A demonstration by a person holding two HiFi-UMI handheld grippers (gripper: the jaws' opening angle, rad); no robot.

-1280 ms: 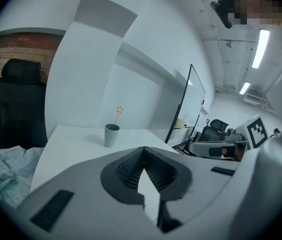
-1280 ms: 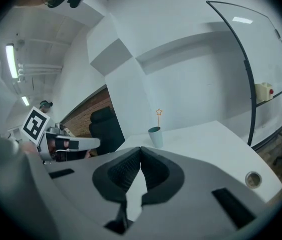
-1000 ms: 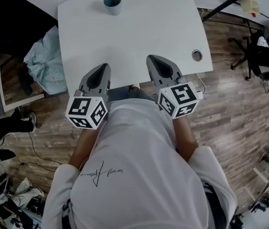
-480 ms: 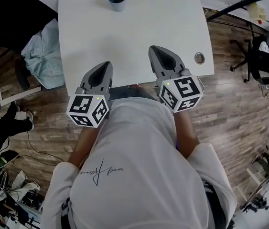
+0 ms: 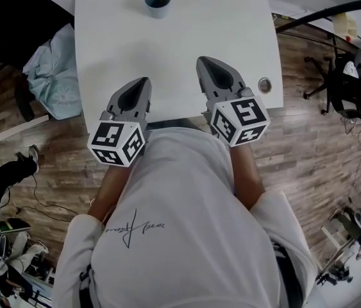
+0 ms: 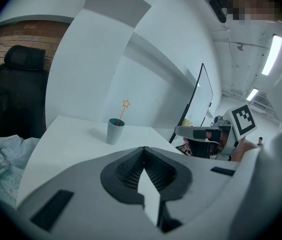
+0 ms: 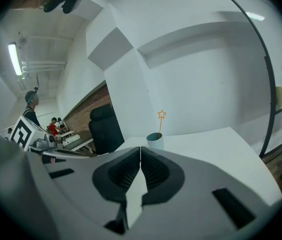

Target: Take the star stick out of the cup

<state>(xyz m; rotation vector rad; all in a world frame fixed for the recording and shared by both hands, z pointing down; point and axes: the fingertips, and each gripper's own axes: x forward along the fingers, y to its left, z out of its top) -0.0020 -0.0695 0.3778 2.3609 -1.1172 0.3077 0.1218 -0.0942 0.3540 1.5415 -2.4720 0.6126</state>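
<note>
Start position, nothing grasped yet.

- Left tongs (image 5: 143,82): jaws pressed together tip to tip, nothing between them. Held over the near edge of the counter (image 5: 231,31), left of centre.
- Right tongs (image 5: 204,61): jaws likewise together and empty. Over the near edge, right of centre, reaching a little farther onto the counter than the left.
- Cup (image 5: 158,2): blue-grey, upright at the far edge of the counter, roughly in line with the gap between my two tongs and well apart from both.
- Star stick (image 7: 160,121): thin orange stick with an outline star on top. It stands in the cup and leans a little to the right, so the star and much of the shaft are clear above the rim.

Why held so: both tongs point at the cup, so each gripper view has it centred above the jaw tips. Either side could make the reach.

Judgement: task not begun. The next move calls for opening one pair of tongs, reaching across and pinching the shaft above the rim. The other could steady the cup, which looks light and may tip or lift with the stick.
</note>
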